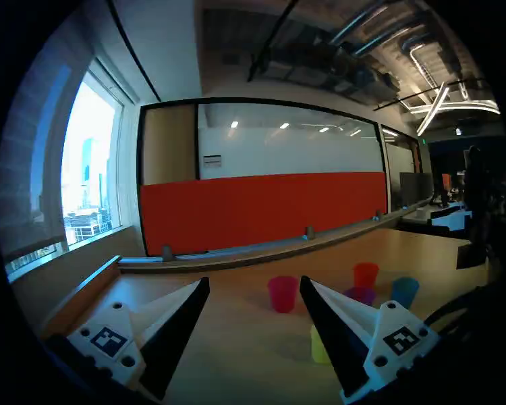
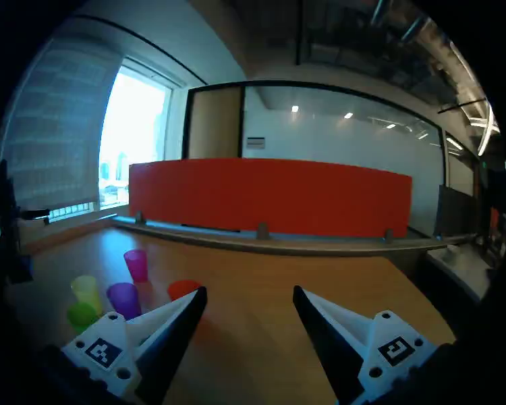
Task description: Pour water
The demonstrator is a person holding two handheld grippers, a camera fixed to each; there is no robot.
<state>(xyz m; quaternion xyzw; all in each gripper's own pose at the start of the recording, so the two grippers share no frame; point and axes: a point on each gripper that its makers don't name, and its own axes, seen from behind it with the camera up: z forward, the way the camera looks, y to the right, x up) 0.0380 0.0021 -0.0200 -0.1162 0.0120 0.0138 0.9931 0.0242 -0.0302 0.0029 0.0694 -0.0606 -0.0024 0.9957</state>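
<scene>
pink cup [image 1: 283,293] ahead of left gripper [image 1: 254,279], beyond its parted fingers [image 1: 334,324], untouched

Orange divider [image 1: 266,209], window [image 1: 88,175] w/ daylight, wood desk [image 2: 253,283]

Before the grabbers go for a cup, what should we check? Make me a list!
1. The left gripper is open and empty: ok.
2. The right gripper is open and empty: ok.
3. The pink cup stands upright on the table: ok.
4. Room for fingers around the pink cup: ok, it stands apart from the others.
5. The red cup, purple cup and blue cup are bunched close: probably not ok for an easy grab.
6. Water in any cup: cannot tell.
</scene>
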